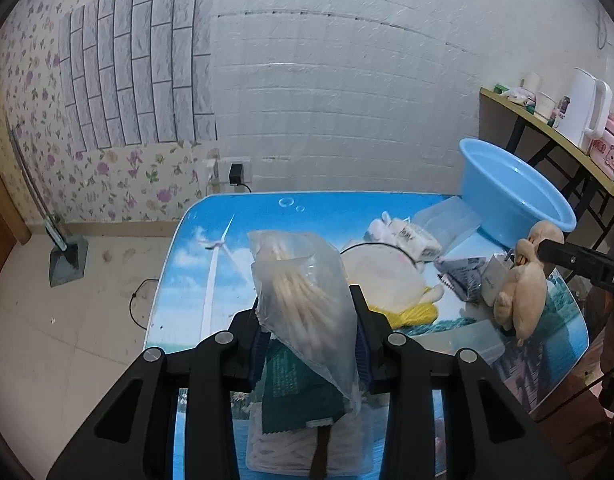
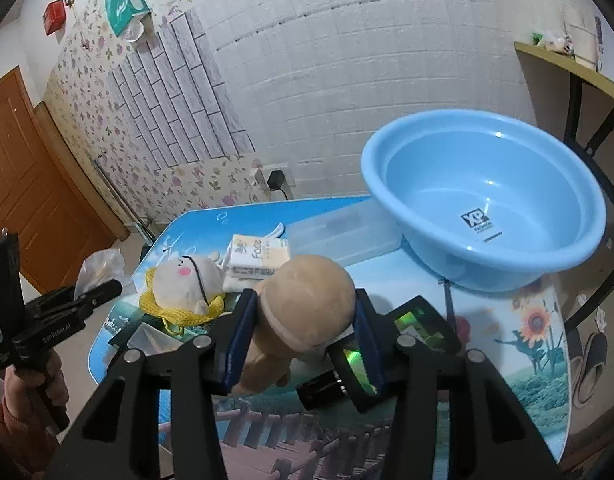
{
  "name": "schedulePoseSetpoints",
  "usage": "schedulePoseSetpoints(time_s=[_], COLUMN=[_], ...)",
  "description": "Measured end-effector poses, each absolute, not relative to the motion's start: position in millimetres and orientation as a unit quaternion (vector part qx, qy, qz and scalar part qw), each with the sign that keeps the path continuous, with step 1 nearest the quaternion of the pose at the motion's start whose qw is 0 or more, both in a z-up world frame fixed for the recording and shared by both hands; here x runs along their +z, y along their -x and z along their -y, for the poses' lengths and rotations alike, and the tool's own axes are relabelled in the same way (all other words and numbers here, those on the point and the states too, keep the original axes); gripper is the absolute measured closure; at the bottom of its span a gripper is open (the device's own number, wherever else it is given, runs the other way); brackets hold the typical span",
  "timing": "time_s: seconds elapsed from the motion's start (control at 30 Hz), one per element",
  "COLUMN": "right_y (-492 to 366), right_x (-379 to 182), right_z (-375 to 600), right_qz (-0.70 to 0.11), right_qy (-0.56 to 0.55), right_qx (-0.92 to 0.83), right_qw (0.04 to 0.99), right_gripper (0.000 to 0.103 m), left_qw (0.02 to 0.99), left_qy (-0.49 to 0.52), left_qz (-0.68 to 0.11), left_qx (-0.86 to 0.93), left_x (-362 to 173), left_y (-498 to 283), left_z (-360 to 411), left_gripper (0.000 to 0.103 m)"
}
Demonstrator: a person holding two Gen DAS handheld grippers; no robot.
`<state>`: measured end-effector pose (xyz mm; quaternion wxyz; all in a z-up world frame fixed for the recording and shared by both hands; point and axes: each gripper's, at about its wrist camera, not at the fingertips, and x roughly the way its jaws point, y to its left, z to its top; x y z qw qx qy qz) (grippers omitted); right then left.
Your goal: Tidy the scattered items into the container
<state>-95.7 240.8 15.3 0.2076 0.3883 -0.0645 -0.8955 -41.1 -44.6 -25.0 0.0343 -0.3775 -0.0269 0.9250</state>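
My left gripper [image 1: 309,334] is shut on a clear plastic bag of cotton swabs [image 1: 307,292] and holds it above the table; it also shows in the right wrist view [image 2: 101,268]. My right gripper [image 2: 303,320] is shut on a tan plush toy [image 2: 303,312], also seen in the left wrist view [image 1: 523,284]. The light blue basin [image 2: 483,196] stands empty at the table's far right and shows in the left wrist view [image 1: 515,188]. A white plush with yellow netting [image 2: 185,284], a tissue pack [image 2: 259,256] and a clear lidded box [image 2: 343,232] lie on the table.
The table [image 1: 195,280] has a printed blue scenery top. A green packet [image 1: 299,392] and a white bundle lie under my left gripper. A black box with a shiny green face [image 2: 411,340] lies by my right gripper. A side shelf [image 1: 547,120] stands at the right.
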Motion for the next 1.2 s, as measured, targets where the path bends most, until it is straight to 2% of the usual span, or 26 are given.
schedulePoseSetpoints(time_s=[0.53, 0.9, 1.07, 1.2], right_y=[85.7, 72.6, 74.0, 74.5], right_x=[3.5, 12.3, 24.6, 26.2], right_z=[-267.6, -279.9, -300.0, -309.9], right_qz=[0.054, 0.101, 0.174, 0.187], right_qy=[-0.401, -0.372, -0.352, -0.351], right_qx=[-0.89, -0.885, -0.865, -0.863], right_qw=[0.212, 0.261, 0.312, 0.312], right_gripper=[0.057, 0.058, 0.058, 0.058], left_qw=[0.049, 0.085, 0.105, 0.119], left_qy=[0.384, 0.386, 0.384, 0.385], left_qz=[0.001, -0.019, -0.026, -0.034], left_qx=[0.922, 0.918, 0.917, 0.914], left_x=[-20.6, -16.0, -13.0, -14.6], left_y=[44.9, 45.6, 44.4, 42.6], left_z=[10.8, -27.2, -45.3, -57.4], left_gripper=[0.068, 0.068, 0.068, 0.068])
